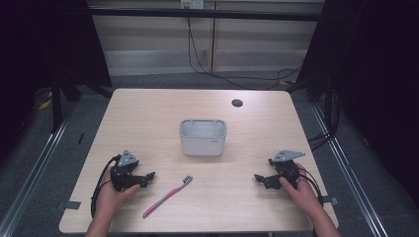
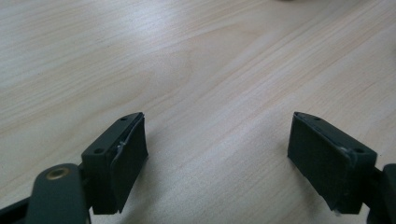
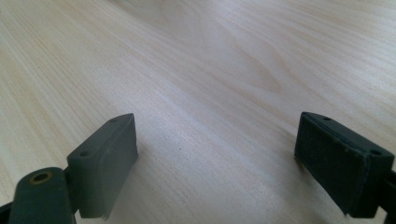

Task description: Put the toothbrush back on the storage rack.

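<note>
A pink toothbrush (image 1: 166,197) with a pale bristle head lies slantwise on the wooden table (image 1: 148,113), near the front left. Just left of it rests my left gripper (image 1: 149,176), held low over the table, jaws wide apart and empty (image 2: 217,140). A grey rectangular holder (image 1: 203,137) stands upright at the table's middle, with open compartments on top. At the front right my right gripper (image 1: 258,178) points left, open, with bare wood between its jaws (image 3: 215,144).
A small dark round grommet (image 1: 237,102) sits in the table near its far edge. Cables (image 1: 207,64) run across the floor behind the table. Dark curtains and metal rails flank both sides.
</note>
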